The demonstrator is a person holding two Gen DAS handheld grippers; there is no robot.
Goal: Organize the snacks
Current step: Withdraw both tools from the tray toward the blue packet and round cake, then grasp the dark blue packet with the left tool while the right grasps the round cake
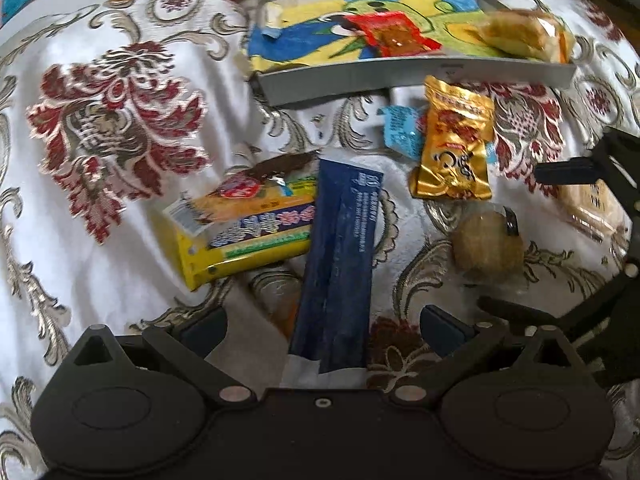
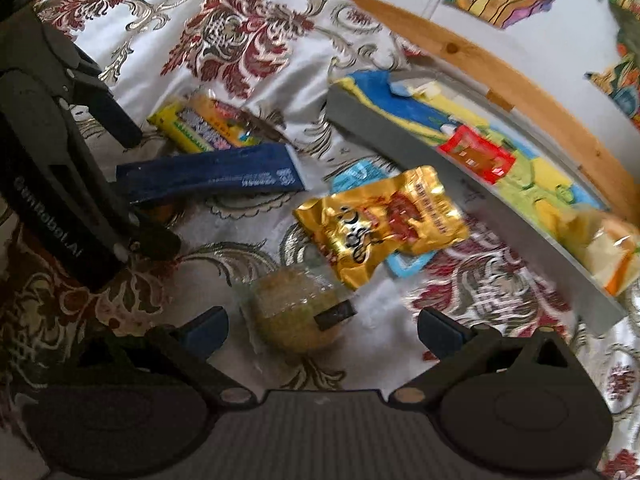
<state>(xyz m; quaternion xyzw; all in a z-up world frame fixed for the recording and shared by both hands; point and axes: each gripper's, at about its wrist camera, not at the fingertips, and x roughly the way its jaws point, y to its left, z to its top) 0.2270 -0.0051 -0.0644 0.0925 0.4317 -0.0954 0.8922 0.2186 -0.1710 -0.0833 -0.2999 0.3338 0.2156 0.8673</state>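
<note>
Snacks lie loose on the patterned cloth (image 1: pixel 120 272) before the grey tray (image 1: pixel 360 80). Dark blue packet (image 1: pixel 340 264) runs lengthwise between the left gripper (image 1: pixel 322 330) fingers, spread wide and empty. Round clear-wrapped cake (image 2: pixel 298 312) sits between the right gripper (image 2: pixel 322 330) fingers, equally wide.

Glossy foil packet (image 2: pixel 380 220) (brocade cloth (image 1: pixel 120 120))

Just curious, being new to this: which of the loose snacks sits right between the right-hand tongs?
The round, crumbly cake in clear wrap. It lies between the open right tongs; the gold packet and long blue packet lie farther off.
</note>
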